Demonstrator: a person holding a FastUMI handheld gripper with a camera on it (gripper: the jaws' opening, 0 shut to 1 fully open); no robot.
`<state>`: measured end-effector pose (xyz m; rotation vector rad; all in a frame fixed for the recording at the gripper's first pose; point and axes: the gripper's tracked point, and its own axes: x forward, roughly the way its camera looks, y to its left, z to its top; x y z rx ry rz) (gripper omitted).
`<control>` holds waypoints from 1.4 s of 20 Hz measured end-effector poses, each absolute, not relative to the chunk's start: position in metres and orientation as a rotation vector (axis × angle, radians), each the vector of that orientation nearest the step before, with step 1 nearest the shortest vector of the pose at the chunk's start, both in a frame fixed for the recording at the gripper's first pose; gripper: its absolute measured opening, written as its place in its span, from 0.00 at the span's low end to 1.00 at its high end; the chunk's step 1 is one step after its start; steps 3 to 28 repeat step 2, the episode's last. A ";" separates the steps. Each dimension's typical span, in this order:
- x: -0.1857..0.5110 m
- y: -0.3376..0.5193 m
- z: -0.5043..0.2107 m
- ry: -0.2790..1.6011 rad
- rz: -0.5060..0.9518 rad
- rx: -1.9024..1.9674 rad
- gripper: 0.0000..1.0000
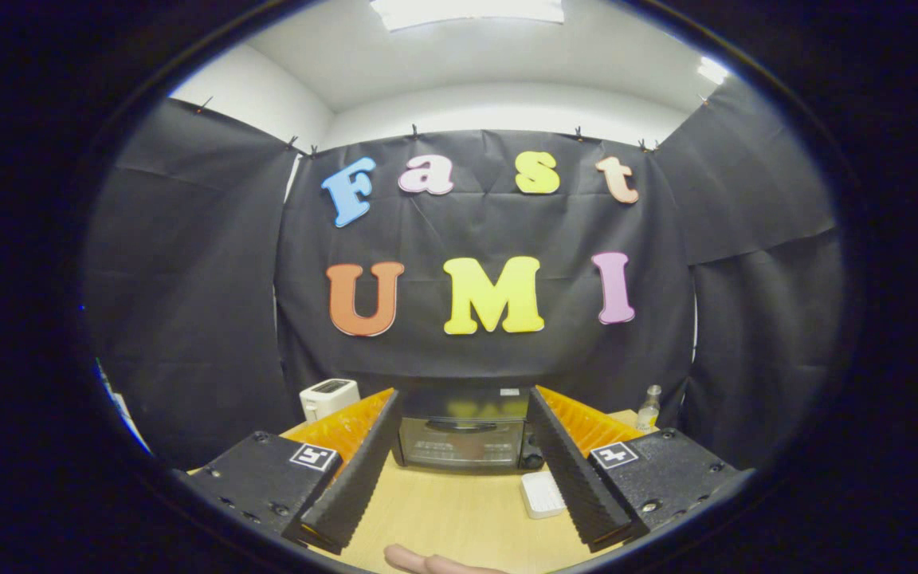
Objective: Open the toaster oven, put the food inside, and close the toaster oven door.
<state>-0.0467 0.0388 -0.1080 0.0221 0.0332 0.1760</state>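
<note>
A dark toaster oven (463, 430) stands at the back of the wooden table (451, 510), beyond my fingers, its glass door shut and its handle across the top of the door. My gripper (463, 402) is open, held back from the oven, with nothing between its fingers. A small white dish or block (541, 493) lies on the table in front of the oven, close to the right finger. Whether it carries food I cannot tell. A person's finger (427, 562) shows at the near table edge.
A white pop-up toaster (329, 397) sits to the left of the oven, behind the left finger. A small clear bottle (649, 408) stands at the back right. Black cloth walls close the booth on three sides.
</note>
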 end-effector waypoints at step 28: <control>-0.055 0.041 -0.109 0.038 0.187 -0.007 1.00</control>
